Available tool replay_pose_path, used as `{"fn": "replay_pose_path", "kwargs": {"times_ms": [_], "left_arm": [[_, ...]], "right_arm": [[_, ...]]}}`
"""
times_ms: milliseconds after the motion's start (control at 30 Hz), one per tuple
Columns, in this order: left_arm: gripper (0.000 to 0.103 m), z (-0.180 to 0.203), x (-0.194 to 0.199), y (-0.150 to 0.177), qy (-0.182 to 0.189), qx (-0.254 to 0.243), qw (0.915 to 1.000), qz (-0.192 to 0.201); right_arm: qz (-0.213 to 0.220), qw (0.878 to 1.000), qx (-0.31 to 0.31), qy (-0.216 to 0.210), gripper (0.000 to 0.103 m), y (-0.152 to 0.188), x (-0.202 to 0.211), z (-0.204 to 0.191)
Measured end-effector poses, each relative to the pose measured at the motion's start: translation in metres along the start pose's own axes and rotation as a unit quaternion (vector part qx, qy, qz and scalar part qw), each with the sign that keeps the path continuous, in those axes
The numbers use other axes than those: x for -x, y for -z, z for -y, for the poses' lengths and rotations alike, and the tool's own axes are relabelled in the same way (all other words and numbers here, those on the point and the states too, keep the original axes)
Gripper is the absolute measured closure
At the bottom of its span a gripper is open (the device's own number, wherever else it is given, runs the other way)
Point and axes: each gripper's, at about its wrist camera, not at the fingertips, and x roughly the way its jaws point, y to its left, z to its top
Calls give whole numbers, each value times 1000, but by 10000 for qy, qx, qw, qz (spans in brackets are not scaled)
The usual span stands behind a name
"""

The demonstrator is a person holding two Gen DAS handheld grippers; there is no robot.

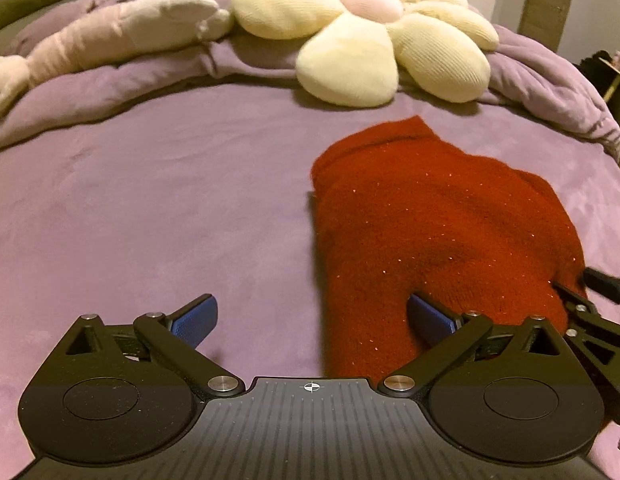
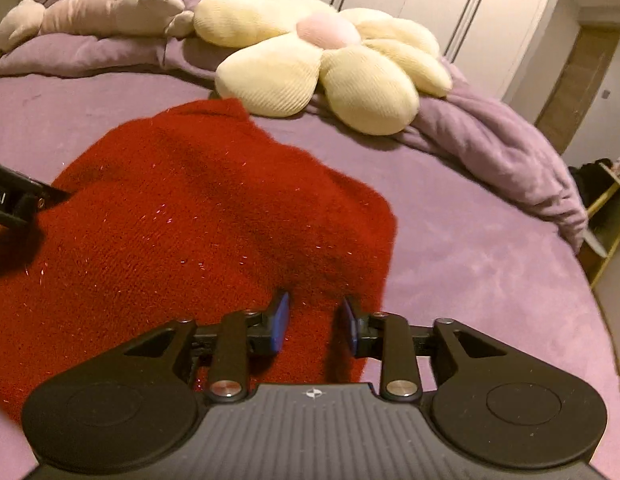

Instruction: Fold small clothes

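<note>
A red knitted garment (image 1: pixel 429 232) with glittery flecks lies spread on the purple bed (image 1: pixel 150 208), a little to the right of the bed's middle as the left wrist camera sees it.

The left hand-held gripper (image 1: pixel 311 320) is held low over the bed, level and pointing toward the head of the bed. Its blue-padded fingers (image 1: pixel 196 320) are spread wide and released: the left one sits over bare purple cover, the right one over the near left part of the garment, with the garment's left edge running between them. Whether the right finger touches the knit cannot be told.

The right hand-held gripper (image 2: pixel 315 322) is also low and level, pointing the same way, over the garment's near right part (its tip shows at the right edge of the left wrist view, against the cloth). Its fingers (image 2: pixel 280 320) stand partly apart, not clenched, with red knit visible in the gap between them, and they grasp nothing.

Beyond the garment rest a cream flower-shaped cushion (image 2: pixel 321 68) and a pale pink plush toy (image 2: pixel 98 12) on a rumpled purple duvet (image 2: pixel 501 140).
</note>
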Motion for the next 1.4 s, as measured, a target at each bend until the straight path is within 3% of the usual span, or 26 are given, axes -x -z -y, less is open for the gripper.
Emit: {"fn": "replay_pose_path", "kwargs": {"times_ms": [100,133,167,200,300,367,400,500,633,700,733,833,1033,1167,1400], "left_arm": [[0,-8,28,15,102,31,9997,202],[0,-10,32,21,136,75,9997,211],[0,-11,33,25,156,99,9997,145],[0,-10,30,30,152,94,9998,25],[0,-6,23,32,163,41,9998,-104],[0,-4,24,30,81,-110,9999,-105],[0,-3,28,29,50,-177,9998,-97],[0,-2,37,36,22,-355,9993,-107],[0,-6,57,61,15,-125,9999,21],[0,-9,72,73,121,122,9998,62],[0,-9,78,78,177,172,9997,26],[0,-3,97,91,77,153,9998,-45],[0,13,132,101,-169,-294,9994,91],[0,21,143,100,-414,-664,9968,148],[0,15,147,97,-388,-545,9977,-57]], "right_arm": [[337,9987,-385,-59,60,9,37,-2],[500,9967,-607,-222,52,16,52,-1],[555,9953,-706,-361,46,22,60,-2],[524,9951,-688,-473,46,28,64,-6],[218,9981,-423,-398,46,40,49,-18],[141,9990,-362,-242,33,39,42,-21],[47,9987,-447,-231,32,35,41,-19],[-65,9977,-597,-304,30,30,50,-14],[-185,9981,-479,-344,29,57,79,-16],[-334,9965,-599,-473,15,73,95,-16],[-587,9945,-636,-596,11,85,104,-18],[-826,9918,-710,-674,5,108,127,-21],[-862,9843,-1247,-902,4,108,165,-16],[-1116,9861,-1081,-591,4,82,169,-19],[-1069,9896,-900,-350,4,58,175,-29]]}}
